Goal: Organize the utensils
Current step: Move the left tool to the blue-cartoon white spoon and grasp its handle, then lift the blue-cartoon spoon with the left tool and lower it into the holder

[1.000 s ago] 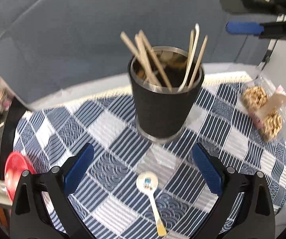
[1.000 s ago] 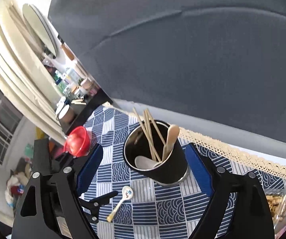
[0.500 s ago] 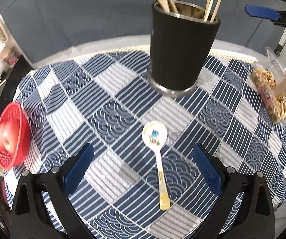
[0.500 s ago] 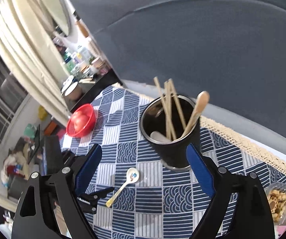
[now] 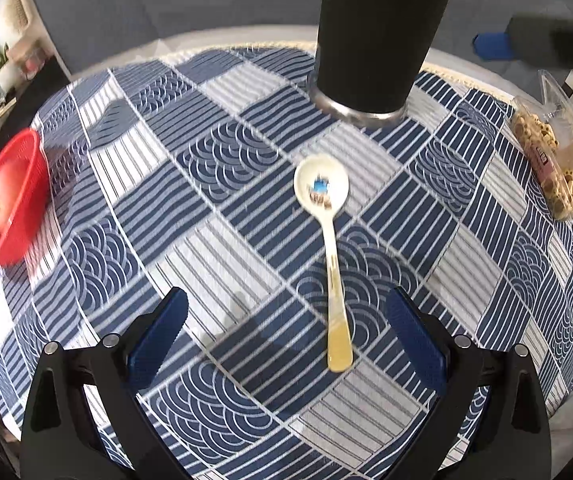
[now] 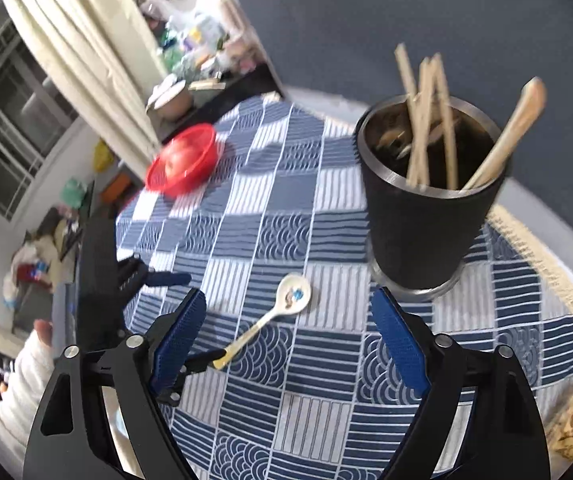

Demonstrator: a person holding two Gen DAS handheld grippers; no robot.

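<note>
On the checked tablecloth (image 5: 214, 248) a ceramic spoon (image 5: 328, 240) is framed by the left gripper (image 5: 286, 320) – jaws apart, nothing gripped; right gripper (image 6: 290, 332) jaws closing, nothing between them.

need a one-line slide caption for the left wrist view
Open left gripper poised over a white ceramic spoon on the blue checked tablecloth, black utensil cup behind it.

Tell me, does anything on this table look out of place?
Yes: one white ceramic spoon lies loose on the checked tablecloth, bowl up, in front of the black utensil cup, while the chopsticks and another spoon stand inside it.
</note>
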